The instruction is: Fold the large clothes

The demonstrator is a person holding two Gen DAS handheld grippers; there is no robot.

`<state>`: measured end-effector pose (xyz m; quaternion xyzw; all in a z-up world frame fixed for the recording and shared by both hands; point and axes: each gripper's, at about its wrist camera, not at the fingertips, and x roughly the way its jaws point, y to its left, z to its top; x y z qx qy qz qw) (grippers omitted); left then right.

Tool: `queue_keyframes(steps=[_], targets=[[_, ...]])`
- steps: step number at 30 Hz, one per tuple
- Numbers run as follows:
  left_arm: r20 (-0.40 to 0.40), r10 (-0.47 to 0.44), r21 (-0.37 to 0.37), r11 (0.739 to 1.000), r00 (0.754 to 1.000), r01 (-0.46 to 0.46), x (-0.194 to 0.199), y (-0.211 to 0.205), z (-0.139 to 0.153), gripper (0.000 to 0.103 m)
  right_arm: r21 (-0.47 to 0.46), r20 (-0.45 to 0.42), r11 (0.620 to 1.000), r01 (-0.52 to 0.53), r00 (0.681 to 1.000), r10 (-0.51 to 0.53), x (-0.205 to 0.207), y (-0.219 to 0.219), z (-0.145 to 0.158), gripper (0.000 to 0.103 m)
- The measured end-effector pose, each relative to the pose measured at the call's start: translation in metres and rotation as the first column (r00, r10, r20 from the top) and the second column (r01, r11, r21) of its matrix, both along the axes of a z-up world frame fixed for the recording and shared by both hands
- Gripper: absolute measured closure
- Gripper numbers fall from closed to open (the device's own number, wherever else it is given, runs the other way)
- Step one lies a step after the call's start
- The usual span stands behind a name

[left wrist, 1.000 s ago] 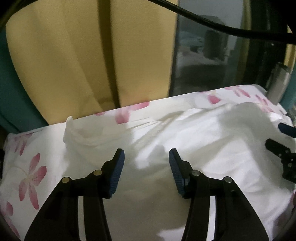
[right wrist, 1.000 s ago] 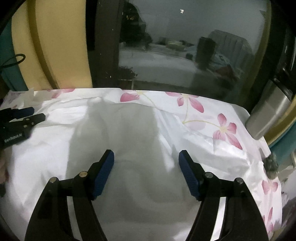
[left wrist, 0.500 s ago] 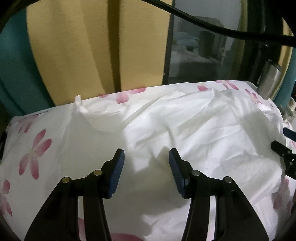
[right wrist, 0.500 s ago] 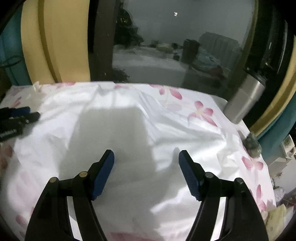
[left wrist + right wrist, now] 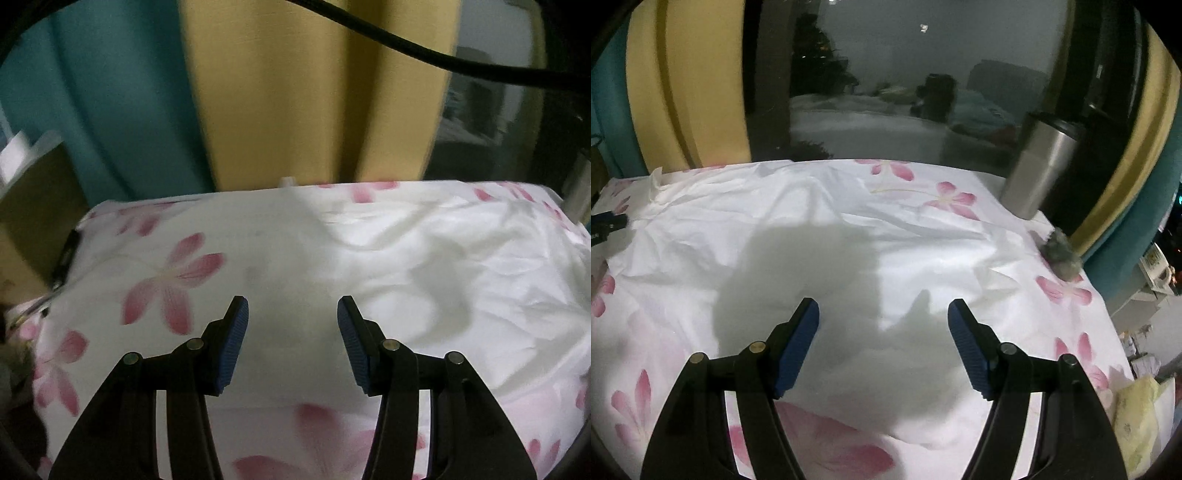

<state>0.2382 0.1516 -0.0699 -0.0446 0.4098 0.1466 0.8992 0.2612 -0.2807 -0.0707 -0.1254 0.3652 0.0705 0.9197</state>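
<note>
The right gripper [image 5: 882, 314] is hanging over a white garment [image 5: 798, 236] with its jaws standing apart and nothing between them. The garment is lying rumpled on a flowered sheet [image 5: 945, 199]. At two o'clock a steel tumbler [image 5: 1038, 166] is standing upright. At nine o'clock the left gripper's [image 5: 607, 225] tips are poking in.

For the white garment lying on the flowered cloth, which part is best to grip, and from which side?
Probably the white garment at its raised, bunched far-left corner, coming from the left with the open left gripper. That corner stands up from the flowered cloth, so a finger could slide under; the middle lies flat.
</note>
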Motion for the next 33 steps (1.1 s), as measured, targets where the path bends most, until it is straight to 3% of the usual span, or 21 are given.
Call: queue_keyframes(steps=[4,7,14,15,16,17,18,19,20,33], targets=[[-0.030,0.050,-0.027,0.998,0.998,-0.051,-0.006,0.027,-0.006,0.047,0.008,0.015,0.996,0.093,0.995,-0.094,-0.003,-0.038,0.003,0.032],[-0.072,0.023,-0.059,0.998,0.997,-0.027,-0.004,0.032,-0.016,0.044,0.029,-0.020,0.986,0.165,0.986,-0.164,0.002,-0.069,-0.005,0.032],[-0.077,-0.026,-0.063,0.998,0.997,0.021,-0.004,0.027,-0.023,0.045,0.277,-0.155,0.947,0.164,0.980,-0.124,0.012,-0.103,-0.031,0.031],[-0.076,-0.033,-0.062,0.998,0.997,0.029,-0.003,0.027,-0.023,0.046,0.278,-0.150,0.948,0.156,0.982,-0.117,0.012,-0.101,-0.031,0.031],[-0.071,-0.050,-0.071,0.996,0.996,0.045,-0.004,0.025,-0.022,0.062,0.287,-0.151,0.948,0.136,0.984,-0.096,0.012,-0.099,-0.031,0.035],[-0.064,-0.072,-0.080,0.995,0.995,0.067,-0.004,0.024,-0.021,0.086,0.287,-0.154,0.951,0.114,0.985,-0.072,0.012,-0.097,-0.032,0.046],[-0.066,-0.079,-0.072,0.995,0.995,0.074,-0.004,0.022,-0.021,0.096,0.269,-0.151,0.958,0.103,0.986,-0.064,0.010,-0.093,-0.032,0.057],[-0.064,-0.092,-0.077,0.993,0.994,0.087,-0.005,0.020,-0.021,0.102,0.273,-0.159,0.959,0.081,0.987,-0.038,0.009,-0.092,-0.032,0.091],[-0.059,-0.098,-0.084,0.992,0.993,0.093,-0.007,0.019,-0.020,0.103,0.292,-0.161,0.955,0.058,0.987,-0.011,0.007,-0.090,-0.032,0.096],[0.011,-0.049,-0.142,0.989,0.999,0.050,-0.071,0.037,-0.003,0.103,0.220,-0.101,0.975,0.035,0.995,-0.013,-0.033,-0.108,-0.007,0.100]])
